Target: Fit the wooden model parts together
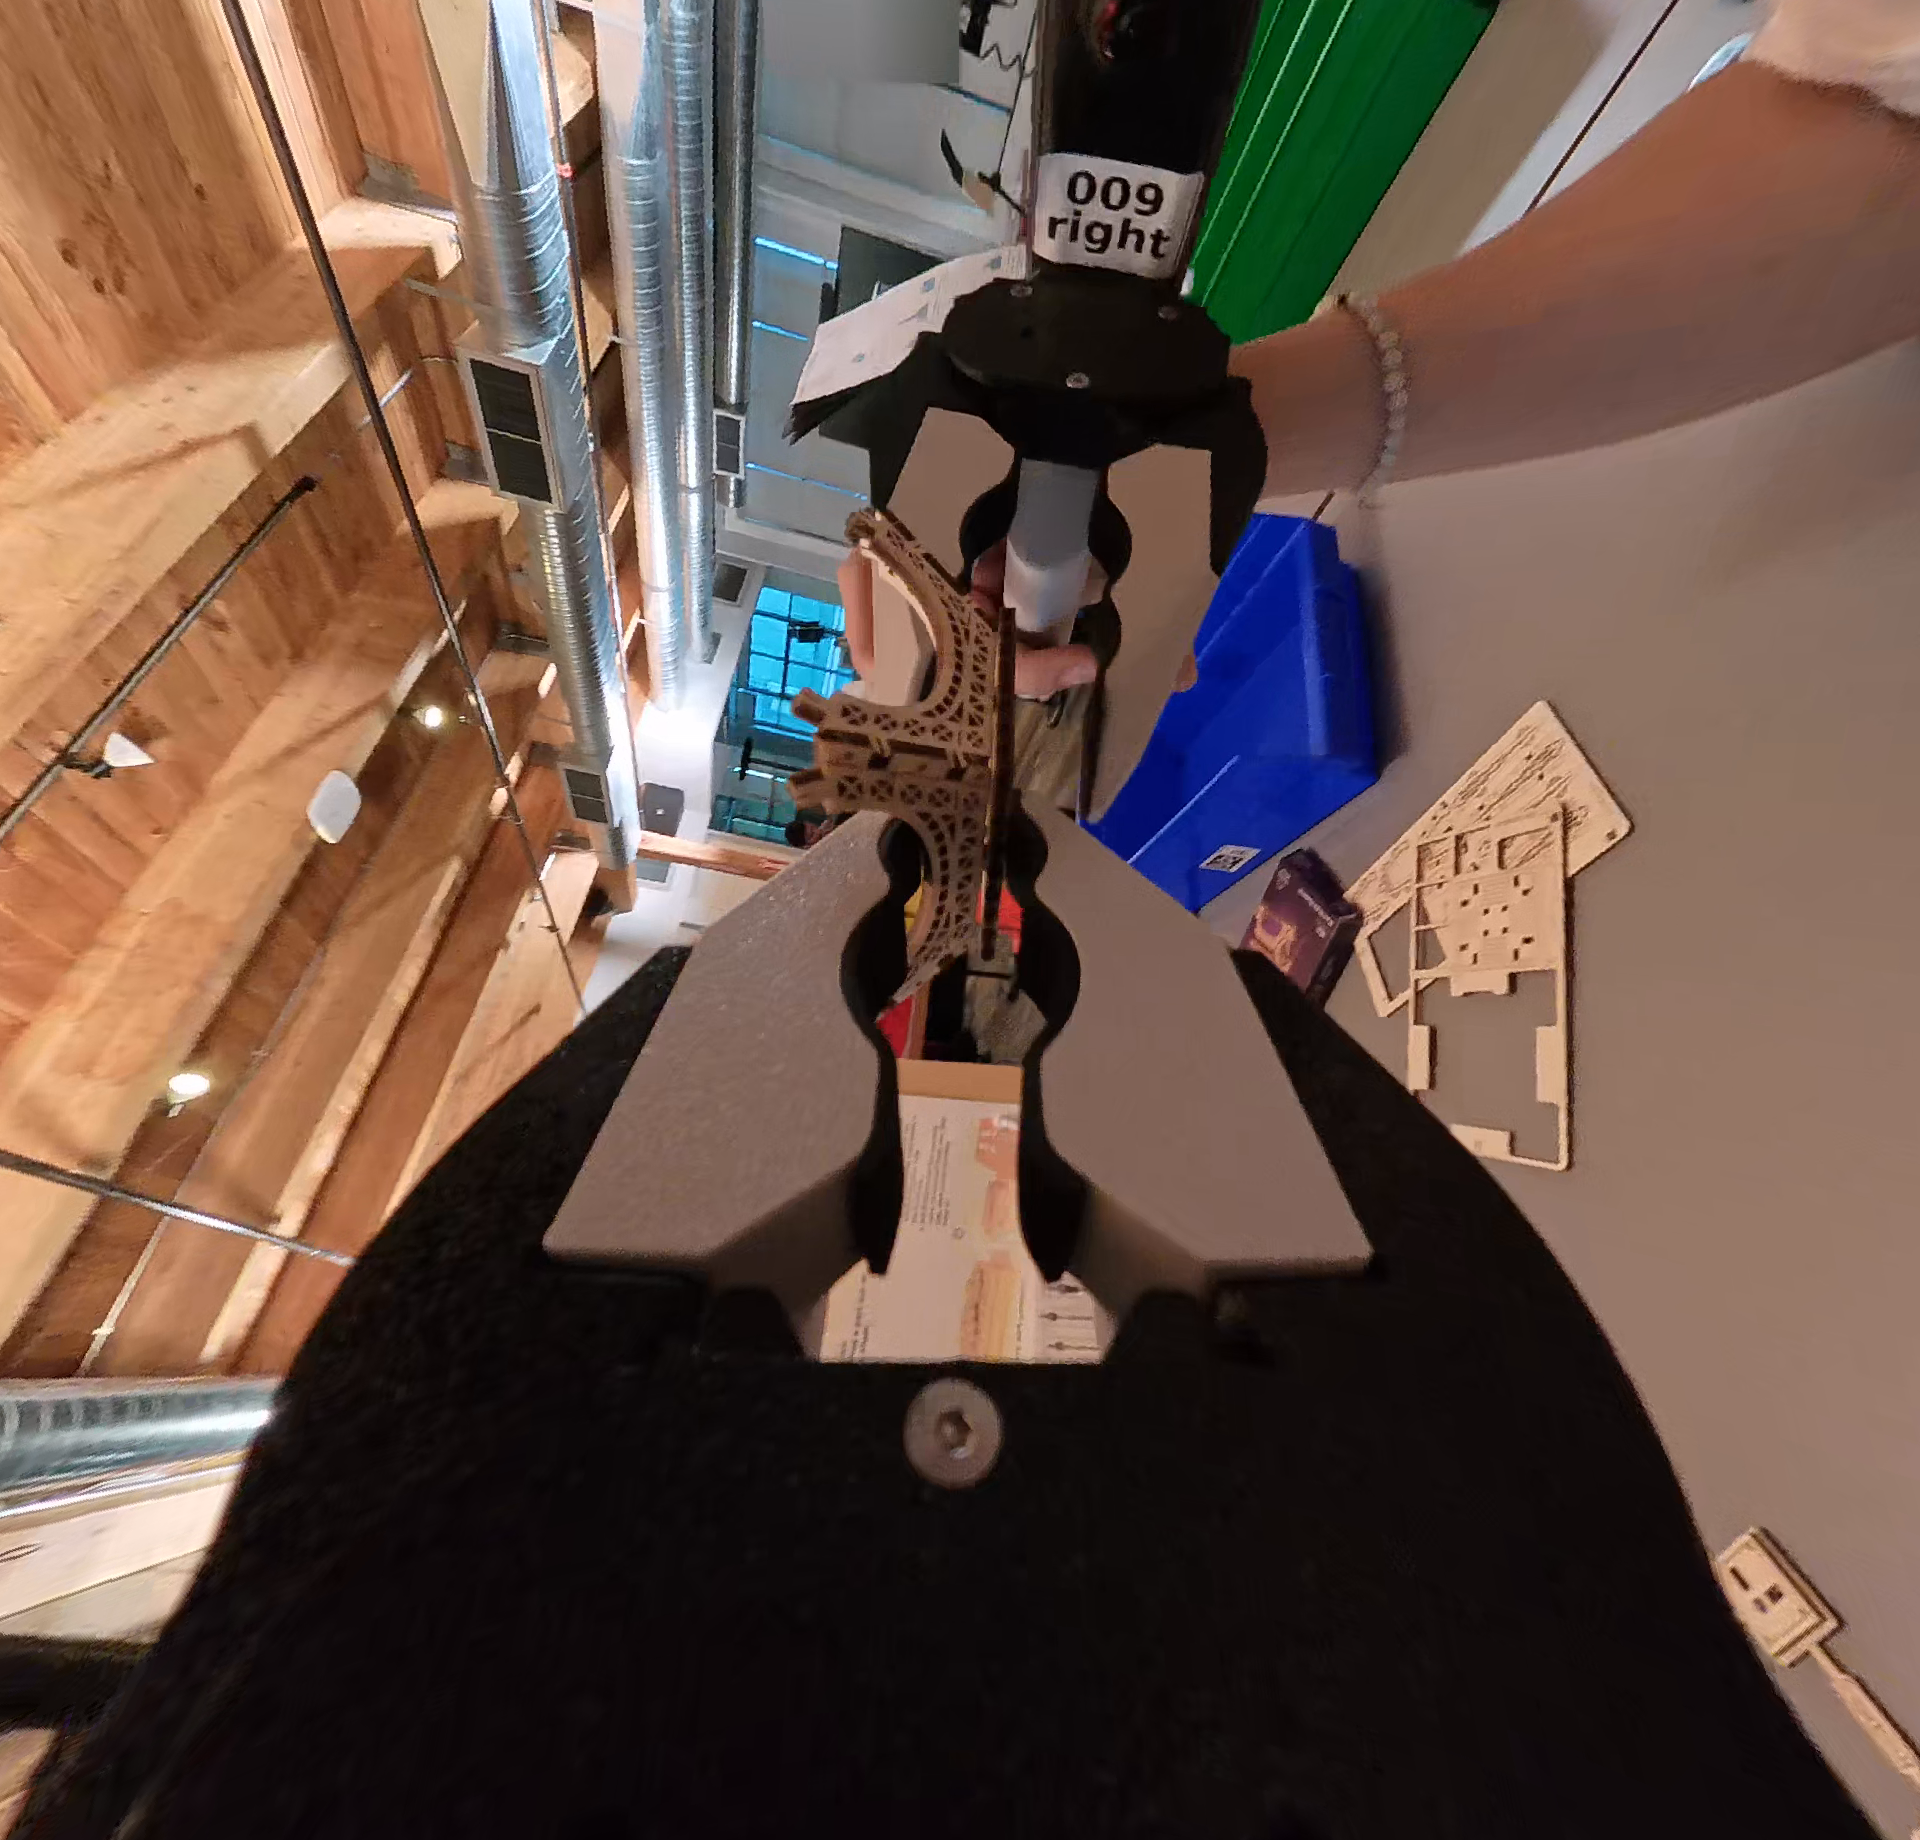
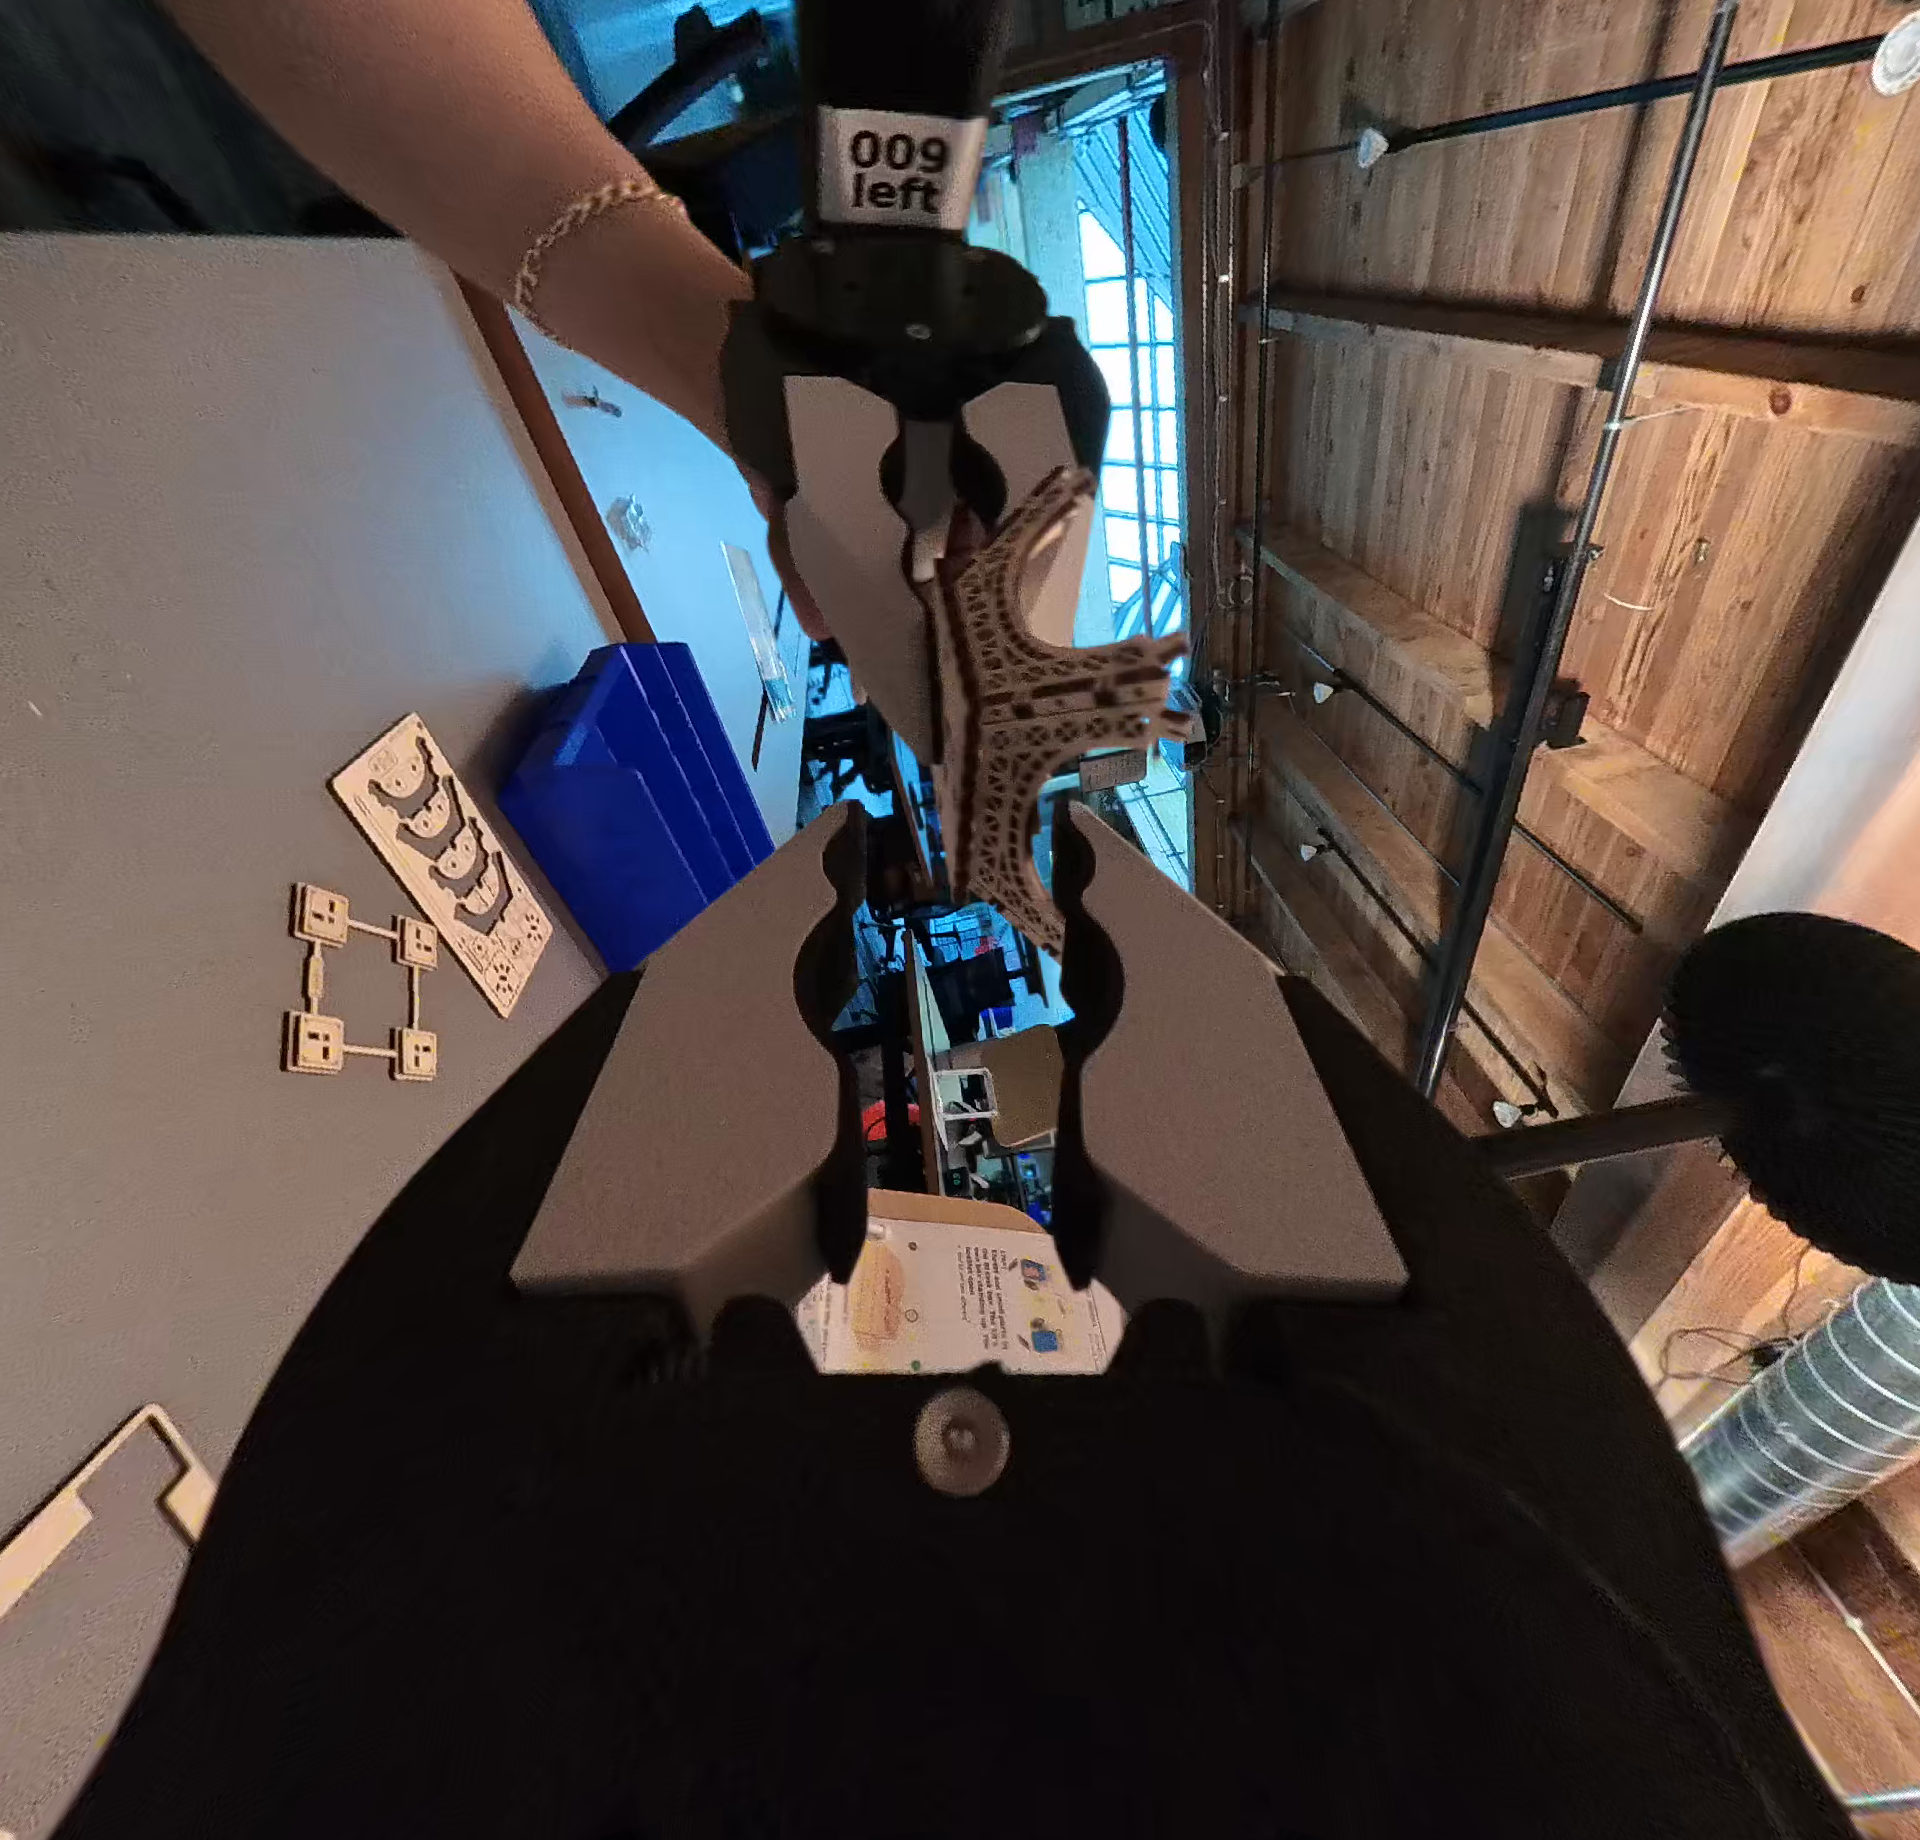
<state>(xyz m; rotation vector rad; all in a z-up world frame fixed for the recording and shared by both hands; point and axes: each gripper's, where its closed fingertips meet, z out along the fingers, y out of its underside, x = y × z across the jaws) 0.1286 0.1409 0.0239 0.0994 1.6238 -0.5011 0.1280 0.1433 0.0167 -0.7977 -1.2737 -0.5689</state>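
A brown wooden lattice tower model (image 1: 925,741) is held up in the air above the grey table (image 1: 1714,1323). My left gripper (image 1: 961,845) is shut on one end of it. In the right wrist view the model (image 2: 1023,720) sticks out of the left gripper (image 2: 992,689) towards me. Its free leg reaches between the tips of my right gripper (image 2: 961,834), close to the right-hand finger (image 2: 1153,1011). The right gripper's jaws stand wide apart and hold nothing. The two grippers face each other tip to tip.
A blue bin (image 1: 1268,689) stands on the table, also in the right wrist view (image 2: 623,782). Pale wooden part sheets (image 1: 1486,917) lie beside it, with a small purple box (image 1: 1304,923). A cut sheet (image 2: 436,855) and a frame of square parts (image 2: 358,980) lie flat. An instruction sheet (image 2: 956,1291) lies below.
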